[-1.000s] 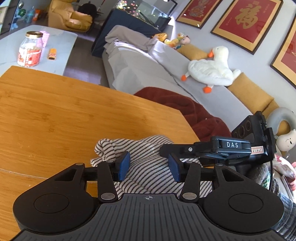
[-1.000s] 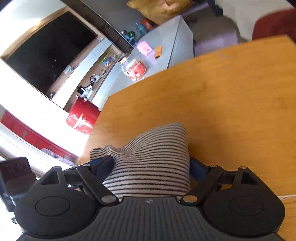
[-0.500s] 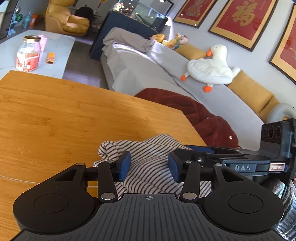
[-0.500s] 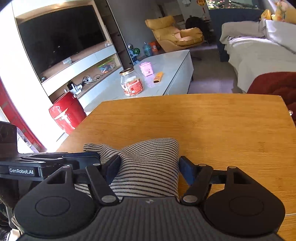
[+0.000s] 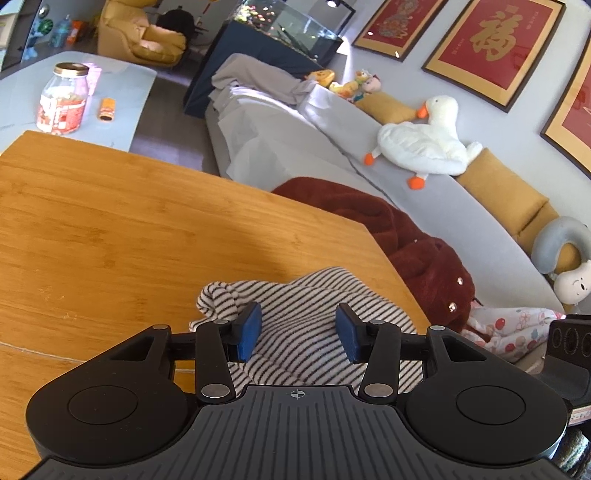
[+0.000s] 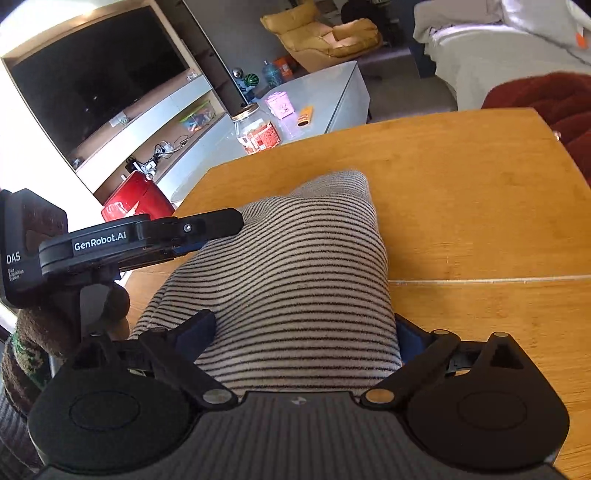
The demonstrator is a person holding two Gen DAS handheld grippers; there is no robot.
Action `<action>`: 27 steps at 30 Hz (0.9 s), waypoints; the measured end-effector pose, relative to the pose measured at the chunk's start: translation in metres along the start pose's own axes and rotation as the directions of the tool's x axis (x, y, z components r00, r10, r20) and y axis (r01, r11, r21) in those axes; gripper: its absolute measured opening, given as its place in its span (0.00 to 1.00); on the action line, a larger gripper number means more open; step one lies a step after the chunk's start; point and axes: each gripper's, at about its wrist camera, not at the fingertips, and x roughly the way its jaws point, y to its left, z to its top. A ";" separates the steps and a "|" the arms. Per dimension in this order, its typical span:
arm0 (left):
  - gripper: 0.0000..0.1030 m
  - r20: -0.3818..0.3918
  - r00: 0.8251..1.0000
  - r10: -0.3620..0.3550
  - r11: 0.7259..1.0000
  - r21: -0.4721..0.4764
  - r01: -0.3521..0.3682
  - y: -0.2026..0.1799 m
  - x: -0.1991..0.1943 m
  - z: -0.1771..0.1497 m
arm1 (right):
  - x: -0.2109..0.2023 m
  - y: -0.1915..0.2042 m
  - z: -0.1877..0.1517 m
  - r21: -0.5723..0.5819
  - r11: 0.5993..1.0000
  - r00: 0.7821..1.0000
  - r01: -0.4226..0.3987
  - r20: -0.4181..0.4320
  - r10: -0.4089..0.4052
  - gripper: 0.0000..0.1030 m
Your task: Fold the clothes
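Home living room: sofa [image 5: 424,206], television [image 6: 99,85], armchair [image 5: 144,33].

Both views are brightly daylit and sharp. Heavy fisheye bending is seen at the edges. Upper left of the right wrist view is blown out. A soft shadow is cast across the wooden table [image 5: 110,229].

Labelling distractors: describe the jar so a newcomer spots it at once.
Past the far edge of the wooden table stands a pale coffee table. The jar stands on it: clear, gold lid, red label. Next to it are a small orange packet and a pink item; the jar is the tallest.
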 end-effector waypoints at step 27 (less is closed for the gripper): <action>0.89 -0.006 0.997 -0.072 0.991 -0.110 0.071 -0.029 -0.070 -0.052 | -0.002 0.019 -0.007 -0.156 0.983 0.994 0.094 0.073 -0.084 0.95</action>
